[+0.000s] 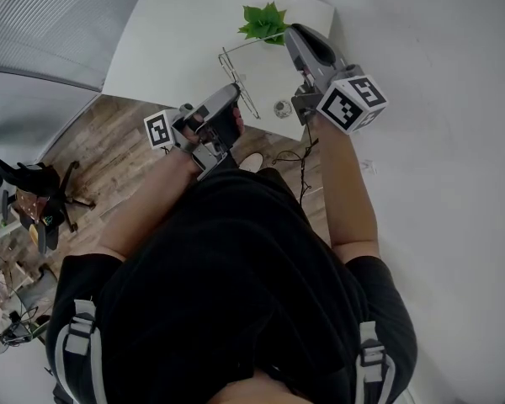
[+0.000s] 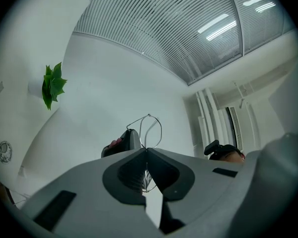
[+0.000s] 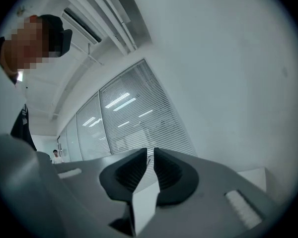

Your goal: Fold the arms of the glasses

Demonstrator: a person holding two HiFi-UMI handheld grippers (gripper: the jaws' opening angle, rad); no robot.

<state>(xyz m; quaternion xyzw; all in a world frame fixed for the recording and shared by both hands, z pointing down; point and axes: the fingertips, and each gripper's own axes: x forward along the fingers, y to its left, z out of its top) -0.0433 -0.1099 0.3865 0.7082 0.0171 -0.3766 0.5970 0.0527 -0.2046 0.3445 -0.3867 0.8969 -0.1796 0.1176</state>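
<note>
Thin wire-framed glasses point(image 1: 240, 84) hang above the white table point(image 1: 177, 32), pinched in my left gripper point(image 1: 234, 91). In the left gripper view the jaws are shut on the wire, and a rim loop point(image 2: 151, 127) sticks up past my left gripper point(image 2: 147, 150). My right gripper point(image 1: 291, 32) is to the right of the glasses, near the plant. Its dark body point(image 2: 121, 143) shows just behind the frame. In the right gripper view my right gripper point(image 3: 150, 155) shows a narrow gap, and I see nothing gripped in it.
A small green plant point(image 1: 265, 22) stands at the table's far side, and a small round object point(image 1: 283, 108) lies near the front edge. Wooden floor and an office chair point(image 1: 42, 200) are at the left. A white wall is at the right.
</note>
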